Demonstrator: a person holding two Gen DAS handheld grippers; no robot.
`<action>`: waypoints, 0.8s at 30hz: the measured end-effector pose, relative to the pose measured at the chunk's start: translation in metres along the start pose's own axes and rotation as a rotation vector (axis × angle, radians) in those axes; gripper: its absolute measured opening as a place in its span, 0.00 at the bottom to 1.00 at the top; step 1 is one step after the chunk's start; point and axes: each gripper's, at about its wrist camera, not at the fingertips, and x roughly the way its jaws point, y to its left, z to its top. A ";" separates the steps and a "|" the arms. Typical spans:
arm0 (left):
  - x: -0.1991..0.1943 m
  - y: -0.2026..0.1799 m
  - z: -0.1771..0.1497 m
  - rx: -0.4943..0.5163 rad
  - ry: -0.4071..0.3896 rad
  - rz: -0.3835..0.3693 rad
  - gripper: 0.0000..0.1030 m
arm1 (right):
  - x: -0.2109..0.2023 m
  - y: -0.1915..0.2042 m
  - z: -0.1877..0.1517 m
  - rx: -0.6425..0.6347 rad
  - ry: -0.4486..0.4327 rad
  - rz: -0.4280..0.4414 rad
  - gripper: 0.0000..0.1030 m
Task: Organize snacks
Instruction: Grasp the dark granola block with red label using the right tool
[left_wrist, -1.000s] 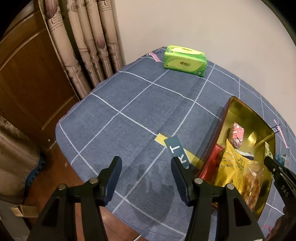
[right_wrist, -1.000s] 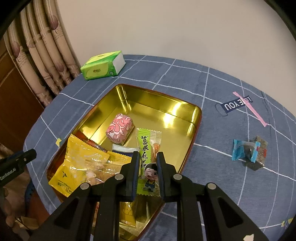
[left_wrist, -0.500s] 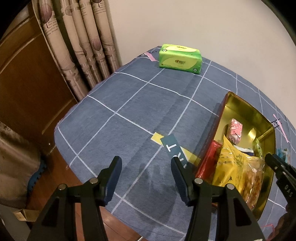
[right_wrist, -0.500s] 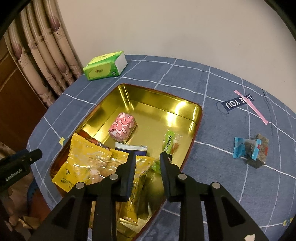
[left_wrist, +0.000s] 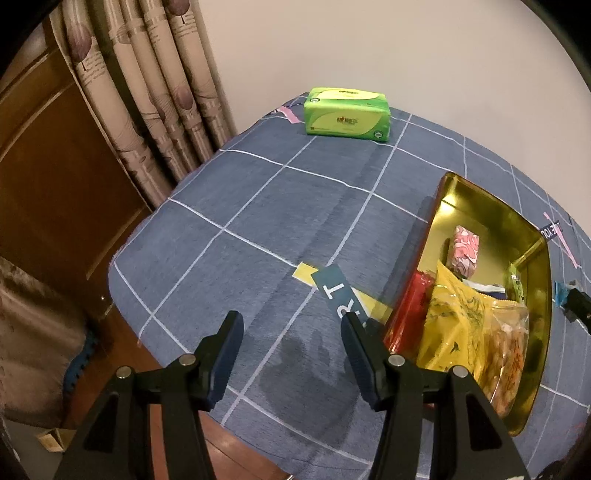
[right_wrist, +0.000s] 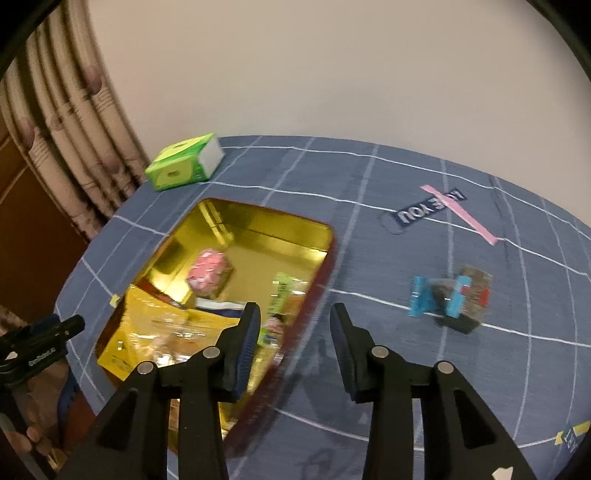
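Right gripper (right_wrist: 293, 325): jaws opening, nothing between them, above the right rim of the gold metal tray (right_wrist: 255, 229) and the blue checked tablecloth (right_wrist: 388, 258). Left gripper (left_wrist: 291, 332): fingers spread, empty, over bare cloth near the table's front edge, left of the tray. In the tray: pink patterned wrapped sweet (right_wrist: 208, 271) mid-floor, green snack sachet (right_wrist: 282, 295) by the right wall, yellow crisp bags (left_wrist: 454, 317) and a red packet (left_wrist: 410, 306) at the near end. Outside, right of the tray: blue-wrapped candy (right_wrist: 437, 301) touching a dark grey packet (right_wrist: 474, 295). Green tissue pack (left_wrist: 347, 114) at the far edge.
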 end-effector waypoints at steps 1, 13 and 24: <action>0.000 -0.001 0.000 0.004 -0.001 0.001 0.55 | -0.001 -0.007 -0.001 0.009 0.000 -0.008 0.36; 0.002 -0.006 -0.002 0.026 0.005 0.014 0.55 | -0.016 -0.105 -0.017 0.135 -0.002 -0.118 0.40; 0.006 -0.007 -0.003 0.026 0.018 0.023 0.55 | -0.014 -0.156 -0.032 0.199 0.009 -0.169 0.41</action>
